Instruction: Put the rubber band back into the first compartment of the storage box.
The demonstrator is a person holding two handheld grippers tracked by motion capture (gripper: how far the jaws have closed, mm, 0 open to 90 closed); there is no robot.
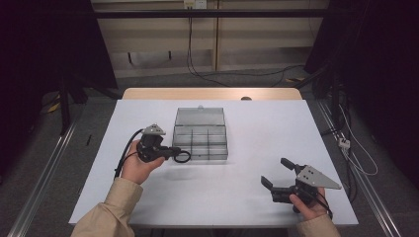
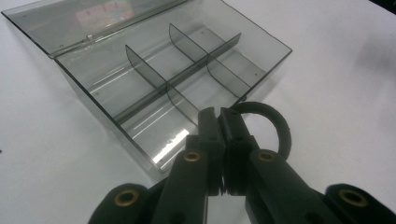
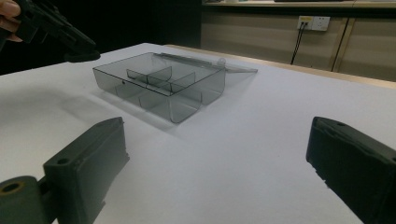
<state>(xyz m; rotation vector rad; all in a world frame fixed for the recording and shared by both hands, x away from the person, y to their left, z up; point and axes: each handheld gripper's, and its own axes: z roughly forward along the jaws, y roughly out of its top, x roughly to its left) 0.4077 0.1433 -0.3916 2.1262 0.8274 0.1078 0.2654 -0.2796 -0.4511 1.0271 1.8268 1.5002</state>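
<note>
1. The left gripper [image 1: 174, 152] is clamped on a black ring [image 1: 183, 157], holding it by one side of its band. In the left gripper view the ring [image 2: 275, 126] sticks out to one side of the closed jaws as an open loop.
2. The ring is round, so it has no long axis to speak of. In the high view it lies roughly flat, its hole facing up, and it juts from the jaw tips toward the box.
3. The ring hangs just above the white table [image 1: 247, 192], right beside the near left corner of the clear compartment box [image 1: 200, 142], outside its wall.
4. The box stands open, its lid [image 1: 200, 116] laid back flat. Thin dividers split it into compartments; those visible look bare.
5. The right gripper [image 1: 275, 175] rests near the table's front right, jaws spread wide with nothing between them.
</note>
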